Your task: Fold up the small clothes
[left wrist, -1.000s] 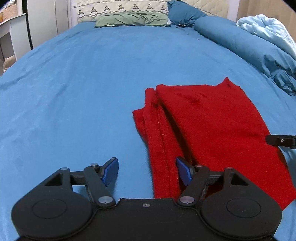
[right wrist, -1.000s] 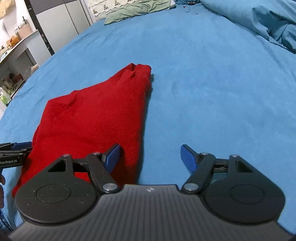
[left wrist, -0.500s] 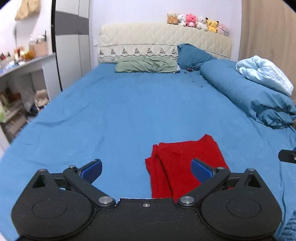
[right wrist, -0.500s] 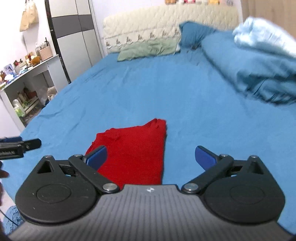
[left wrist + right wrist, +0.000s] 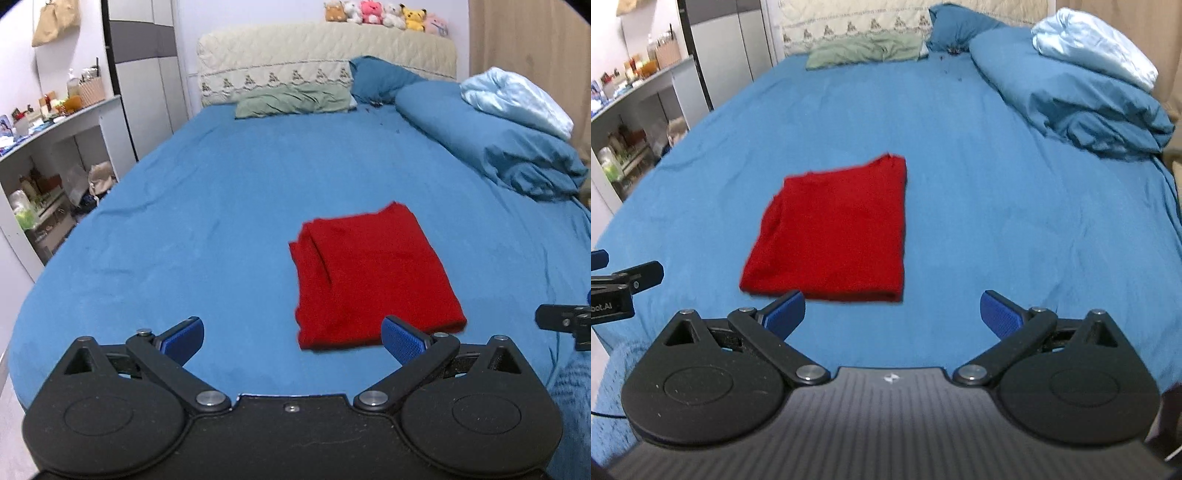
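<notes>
both my left gripper and right gripper stand wide, empty; the folded red knitted garment looks soft, light, limp; i would pinch its near corners.

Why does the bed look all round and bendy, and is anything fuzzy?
Left wrist view: the fisheye lens bows the blue bed sheet into a curve; the folded red cloth looks fairly sharp. Right wrist view: same bending, and the red cloth's edges look slightly smeared; dark corners come from the lens.
</notes>
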`<state>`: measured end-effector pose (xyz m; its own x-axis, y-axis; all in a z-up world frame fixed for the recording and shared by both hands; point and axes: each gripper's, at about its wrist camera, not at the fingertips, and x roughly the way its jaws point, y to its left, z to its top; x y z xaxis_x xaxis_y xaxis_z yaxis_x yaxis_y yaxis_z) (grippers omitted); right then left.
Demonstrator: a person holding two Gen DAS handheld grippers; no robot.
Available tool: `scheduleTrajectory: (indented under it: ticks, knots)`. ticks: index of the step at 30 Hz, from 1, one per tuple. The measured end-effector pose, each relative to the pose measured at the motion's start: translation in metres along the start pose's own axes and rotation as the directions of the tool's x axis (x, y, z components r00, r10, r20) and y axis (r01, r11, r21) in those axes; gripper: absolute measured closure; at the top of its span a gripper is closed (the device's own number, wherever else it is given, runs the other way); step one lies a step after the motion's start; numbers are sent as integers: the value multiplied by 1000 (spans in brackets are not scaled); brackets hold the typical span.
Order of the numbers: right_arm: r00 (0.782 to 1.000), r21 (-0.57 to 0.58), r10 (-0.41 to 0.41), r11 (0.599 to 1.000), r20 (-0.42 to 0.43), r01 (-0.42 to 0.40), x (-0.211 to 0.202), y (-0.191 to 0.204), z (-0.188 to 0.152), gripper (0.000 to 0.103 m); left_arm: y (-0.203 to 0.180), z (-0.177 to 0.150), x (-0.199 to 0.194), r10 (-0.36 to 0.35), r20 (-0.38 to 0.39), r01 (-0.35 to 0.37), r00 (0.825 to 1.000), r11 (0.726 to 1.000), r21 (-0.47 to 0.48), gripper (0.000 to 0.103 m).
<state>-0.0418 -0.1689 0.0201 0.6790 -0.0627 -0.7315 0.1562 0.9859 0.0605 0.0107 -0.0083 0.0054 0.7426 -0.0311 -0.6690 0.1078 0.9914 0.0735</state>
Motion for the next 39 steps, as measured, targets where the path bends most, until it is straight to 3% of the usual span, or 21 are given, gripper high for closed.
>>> scheduleTrajectory:
  ticks: [11,39]
  knots:
    - [998,9,-48,999,-43,49,8,-9,-15,0,-7,-12,-6,-3,20,3,1000,999,32,0]
    - [998,-10,-43,999,-35,43,6,-4,-14,0,-8,-11,-11,0,40,-1,999,1000,25,0]
